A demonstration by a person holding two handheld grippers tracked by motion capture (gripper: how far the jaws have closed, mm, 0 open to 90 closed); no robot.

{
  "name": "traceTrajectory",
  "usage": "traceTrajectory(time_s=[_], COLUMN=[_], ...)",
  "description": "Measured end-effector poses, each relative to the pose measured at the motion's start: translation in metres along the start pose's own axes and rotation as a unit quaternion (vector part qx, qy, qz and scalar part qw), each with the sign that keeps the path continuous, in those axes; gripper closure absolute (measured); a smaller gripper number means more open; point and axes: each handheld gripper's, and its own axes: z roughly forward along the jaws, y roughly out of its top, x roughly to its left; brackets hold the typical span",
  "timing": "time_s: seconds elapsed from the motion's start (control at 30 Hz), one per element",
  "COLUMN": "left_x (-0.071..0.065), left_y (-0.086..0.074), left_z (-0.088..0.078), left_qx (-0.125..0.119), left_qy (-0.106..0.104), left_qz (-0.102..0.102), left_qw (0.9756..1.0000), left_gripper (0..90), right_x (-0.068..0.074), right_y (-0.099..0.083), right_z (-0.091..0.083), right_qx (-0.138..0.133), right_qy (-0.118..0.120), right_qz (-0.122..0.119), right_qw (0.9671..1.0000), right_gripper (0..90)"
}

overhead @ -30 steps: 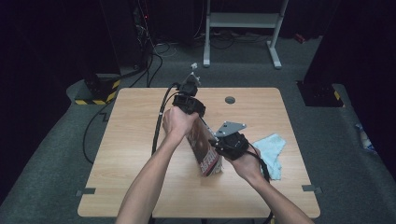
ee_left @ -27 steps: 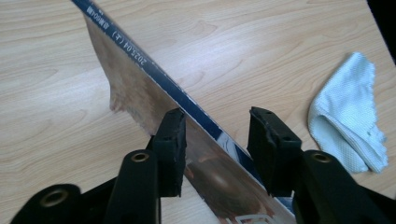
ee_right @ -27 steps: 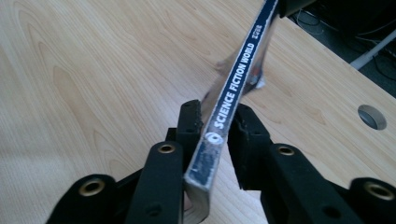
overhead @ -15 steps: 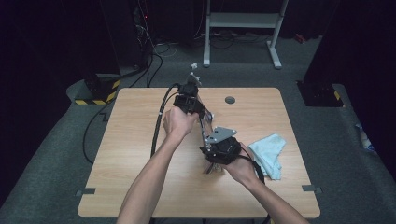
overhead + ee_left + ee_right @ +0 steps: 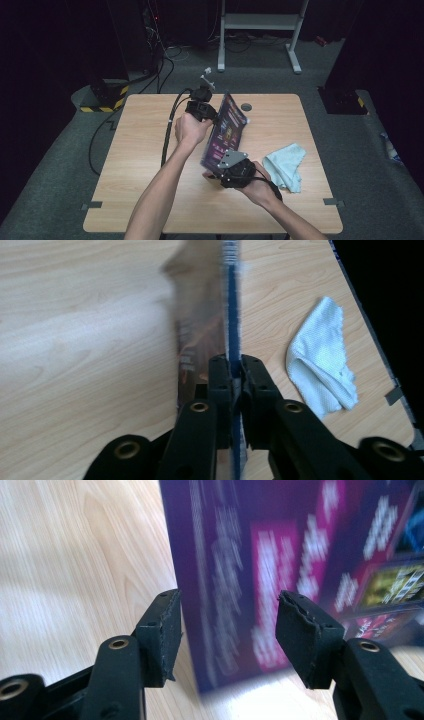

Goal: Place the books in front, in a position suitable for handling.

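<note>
A purple printed pouch is held tilted above the wooden table, its top edge pinched flat between the closed jaws of the left gripper, which have just been closing on it. The right gripper is seen at the pouch's lower end, its 2 jaws having just been opening and now spread wide with nothing gripped. A pale blue cloth is left lying on the table just to the right.

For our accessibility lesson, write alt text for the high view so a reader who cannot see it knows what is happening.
A person at a wooden table holds a purple packet upright, the left gripper shut on its top edge. The right gripper, at its lower end, has just been opening its jaws. A pale blue cloth lies at the right.
</note>
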Motion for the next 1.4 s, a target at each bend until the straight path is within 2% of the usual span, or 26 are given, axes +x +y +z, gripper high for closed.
traceTrajectory(time_s=[0.1,0.17,0.27,0.37,0.5,0.67,0.7,0.73,0.77,0.8,0.9,0.97,1.13,1.27,1.33,1.4], left_x=[-0.004,-0.007,-0.006,-0.006,-0.006,-0.007,-0.007,-0.007,-0.007,-0.007,-0.008,-0.010,-0.012,-0.012,-0.016,-0.017], left_y=[-0.002,-0.002,-0.004,-0.006,-0.011,-0.015,-0.016,-0.016,-0.018,-0.018,-0.020,-0.022,-0.023,-0.024,-0.024,-0.024], left_z=[-0.001,-0.001,-0.006,-0.012,-0.019,-0.023,-0.023,-0.023,-0.024,-0.025,-0.026,-0.029,-0.031,-0.030,-0.030,-0.030], left_qx=[0.007,0.009,0.011,0.010,0.013,0.018,0.017,0.017,0.018,0.020,0.022,0.017,0.018,0.023,0.025,0.026], left_qy=[0.000,0.010,0.014,0.007,0.002,0.005,0.003,0.003,-0.001,-0.003,-0.007,-0.010,-0.030,-0.044,-0.043,-0.041], left_qz=[0.014,0.028,0.047,0.056,0.069,0.085,0.086,0.086,0.087,0.089,0.092,0.096,0.098,0.095,0.104,0.109], left_qw=[0.9999,0.9995,0.9988,0.9983,0.9975,0.9962,0.9961,0.9961,0.9960,0.9959,0.9955,0.9952,0.9946,0.9942,0.9933,0.9928], left_gripper=[84.9,84.9,84.8,84.8,84.8,84.8,84.8,84.7,84.7,84.7,84.7,84.8,84.8,84.8,84.8,84.7], right_x=[-0.004,-0.007,-0.017,-0.030,-0.057,-0.082,-0.090,-0.090,-0.098,-0.101,-0.108,-0.111,-0.115,-0.114,-0.116,-0.116], right_y=[-0.011,-0.019,-0.032,-0.048,-0.076,-0.104,-0.114,-0.114,-0.124,-0.128,-0.138,-0.144,-0.155,-0.159,-0.160,-0.161], right_z=[0.001,0.001,-0.001,-0.002,-0.004,-0.008,-0.009,-0.009,-0.010,-0.010,-0.010,-0.007,0.003,0.011,0.011,0.010], right_qx=[0.009,0.018,0.032,0.046,0.079,0.099,0.110,0.110,0.119,0.122,0.131,0.139,0.156,0.168,0.164,0.161], right_qy=[0.007,0.005,-0.008,-0.025,-0.052,-0.077,-0.084,-0.084,-0.090,-0.093,-0.096,-0.094,-0.075,-0.073,-0.069,-0.058], right_qz=[0.006,0.011,0.028,0.047,0.105,0.153,0.168,0.168,0.181,0.187,0.205,0.209,0.244,0.244,0.251,0.260], right_qw=[0.9999,0.9998,0.9991,0.9975,0.9900,0.9803,0.9761,0.9761,0.9721,0.9703,0.9653,0.9633,0.9541,0.9524,0.9516,0.9503], right_gripper=[44.1,44.3,44.6,44.4,43.1,41.6,40.8,40.8,40.4,40.1,39.0,37.9,34.6,35.6,36.4,41.9])
